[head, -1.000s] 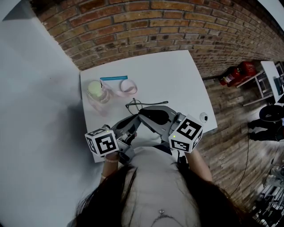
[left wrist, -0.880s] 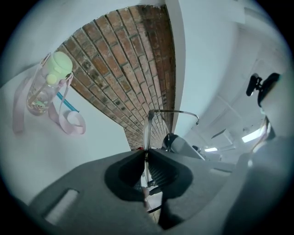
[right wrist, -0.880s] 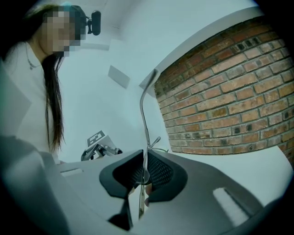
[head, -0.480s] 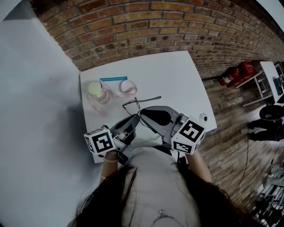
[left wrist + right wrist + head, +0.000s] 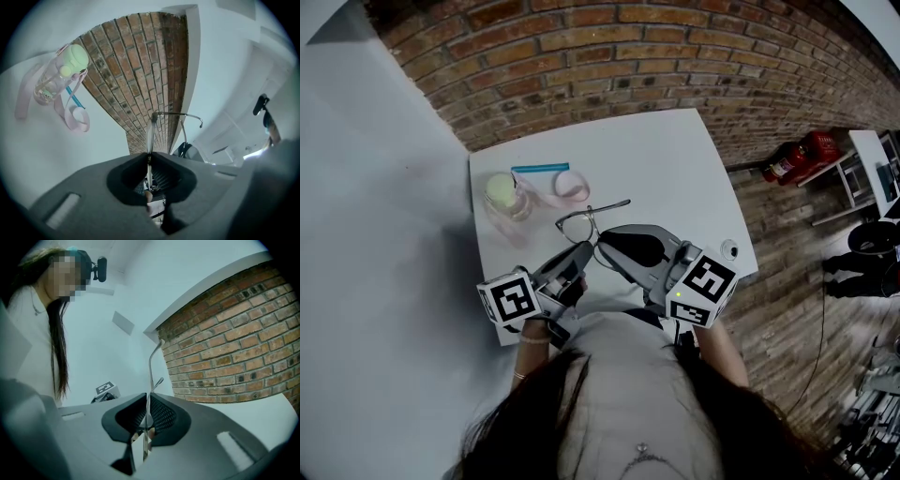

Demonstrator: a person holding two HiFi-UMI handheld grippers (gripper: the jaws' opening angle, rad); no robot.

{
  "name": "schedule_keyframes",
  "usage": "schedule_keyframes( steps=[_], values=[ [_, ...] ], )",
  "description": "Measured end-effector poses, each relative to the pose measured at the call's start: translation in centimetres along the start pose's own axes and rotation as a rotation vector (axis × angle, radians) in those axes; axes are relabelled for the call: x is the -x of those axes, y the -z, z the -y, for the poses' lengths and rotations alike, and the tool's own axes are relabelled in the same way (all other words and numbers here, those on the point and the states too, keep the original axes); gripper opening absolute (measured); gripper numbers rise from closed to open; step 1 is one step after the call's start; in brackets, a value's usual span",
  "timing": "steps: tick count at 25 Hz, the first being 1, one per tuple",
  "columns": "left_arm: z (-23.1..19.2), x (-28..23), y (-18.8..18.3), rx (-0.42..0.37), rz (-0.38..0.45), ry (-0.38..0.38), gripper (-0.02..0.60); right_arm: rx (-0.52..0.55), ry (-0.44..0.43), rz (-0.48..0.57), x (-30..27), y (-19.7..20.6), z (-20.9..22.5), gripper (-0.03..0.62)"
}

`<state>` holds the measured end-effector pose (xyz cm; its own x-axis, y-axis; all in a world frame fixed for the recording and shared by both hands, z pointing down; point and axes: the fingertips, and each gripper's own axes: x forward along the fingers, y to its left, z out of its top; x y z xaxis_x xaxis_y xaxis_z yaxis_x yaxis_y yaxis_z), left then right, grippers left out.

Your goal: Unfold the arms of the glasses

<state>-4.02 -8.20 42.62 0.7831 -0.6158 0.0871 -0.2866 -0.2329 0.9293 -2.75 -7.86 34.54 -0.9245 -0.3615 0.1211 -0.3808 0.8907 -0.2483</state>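
Pinching from both sides, the left gripper [image 5: 580, 253] and the right gripper [image 5: 604, 241] each had their dark jaws pressed together on the thin dark wire-framed glasses [image 5: 578, 223], which hung just above the near part of the white rectangular table [image 5: 675, 159]. The left gripper view showed its jaws closed on the frame edge, seemingly near a hinge. The right gripper view showed its own jaws nipping a slim metal arm. That split grip looked purposeful: one tool steadied the front while the other could swing a temple outward. One arm stood out to the right, away from the lenses; the second I could not judge. A pale pink translucent bottle with a green lid [image 5: 506, 195], its pink strap [image 5: 570, 185] and a blue stick [image 5: 540, 166] lay well apart toward the red brick wall [image 5: 609, 56]. No brand or lettering was readable. The marker cubes [image 5: 514, 300] carried only black-and-white square patterns, and print on the bottle was too small to read.
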Motion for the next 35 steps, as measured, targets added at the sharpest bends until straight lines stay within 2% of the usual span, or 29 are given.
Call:
schedule_keyframes(
  steps=[2,4,9,25,35],
  values=[
    [-0.2,0.1,0.0,0.026,0.008,-0.008,0.021,0.002,-0.004,0.0,0.0,-0.1,-0.1,0.031],
    [0.1,0.1,-0.1,0.019,0.014,0.0,0.021,0.005,-0.009,0.001,0.1,-0.3,-0.1,0.031],
    [0.3,0.0,-0.1,0.087,0.043,0.015,0.021,0.013,-0.01,0.007,0.3,-0.7,-0.1,0.031],
    [1.2,-0.1,-0.9,0.142,0.069,0.099,0.021,0.008,0.012,0.064,1.0,-1.6,-0.1,0.031],
    [0.6,0.6,-1.6,0.159,0.086,0.104,0.021,0.001,0.022,0.083,0.8,-1.8,0.0,0.031]
  ],
)
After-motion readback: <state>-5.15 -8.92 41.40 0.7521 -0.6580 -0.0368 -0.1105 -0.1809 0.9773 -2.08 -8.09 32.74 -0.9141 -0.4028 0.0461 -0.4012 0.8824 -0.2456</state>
